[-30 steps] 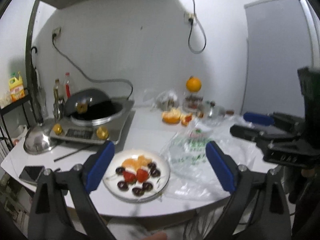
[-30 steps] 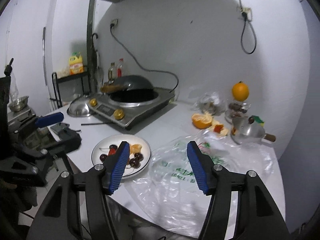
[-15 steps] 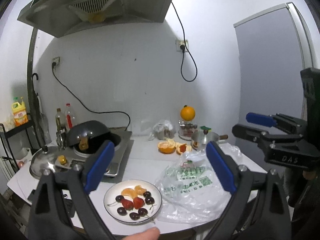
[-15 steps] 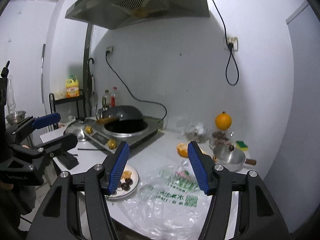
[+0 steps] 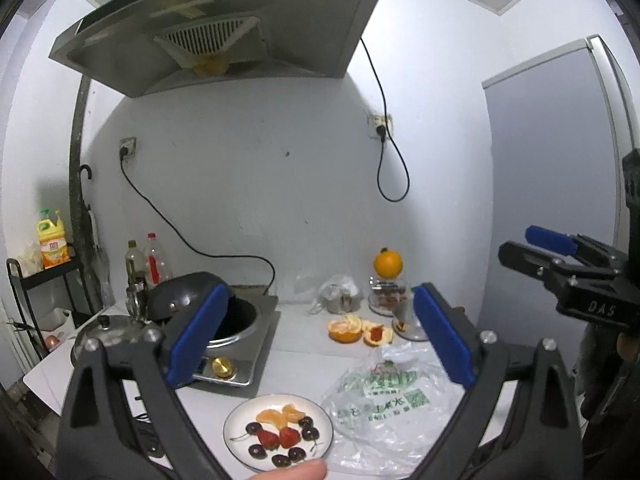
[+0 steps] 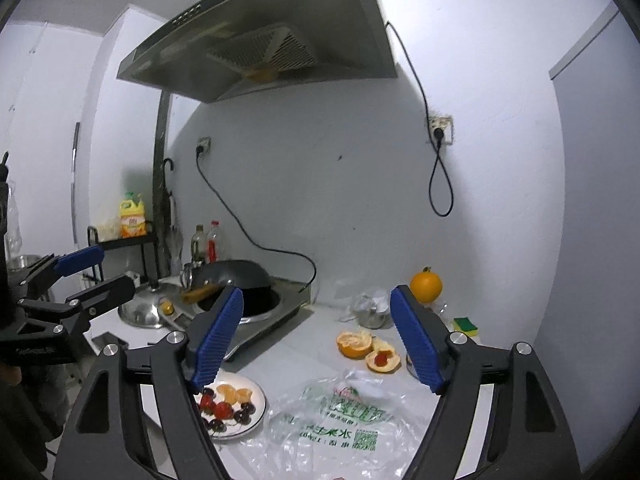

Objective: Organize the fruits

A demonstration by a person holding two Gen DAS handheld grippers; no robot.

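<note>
- Left wrist view. The left gripper [image 5: 320, 336], two black fingers faced with blue pads [image 5: 198, 336], is spread wide with its jaws opening; nothing lies between them.
- The round white plate [image 5: 240, 446] of fruit sits low in this view, on the white countertop [image 5: 304, 364], below the gap between the fingers and well apart from the pads. It carries orange segments [image 5: 280, 415], red strawberries [image 5: 278, 438] and dark cherries [image 5: 307, 434].
- A crumpled clear plastic bag with green print [image 5: 384, 404] lies just right of the plate. Farther back are a peeled orange half [image 5: 344, 328] and a whole orange [image 5: 387, 263] set on a glass jar.
- The silver cooker with a dark wok [image 5: 236, 320] stands behind the left pad. A fingertip [image 5: 294, 472] shows at the bottom edge.
- The right gripper [image 5: 536, 246] appears at the right edge, clear of the fruit.
- Right wrist view. The right gripper [image 6: 316, 340], same build, has its jaws opening and holds nothing.
- The white plate [image 6: 258, 404] lies below the left-hand pad [image 6: 218, 340], partly hidden by that finger, not touched. The plastic bag [image 6: 340, 412] lies under the gap.
- The orange halves [image 6: 354, 344] sit between the pads in the distance; the whole orange [image 6: 426, 286] shows above the right-hand pad.
- The left gripper [image 6: 86, 274] juts in from the left edge, well apart from the plate.
</note>
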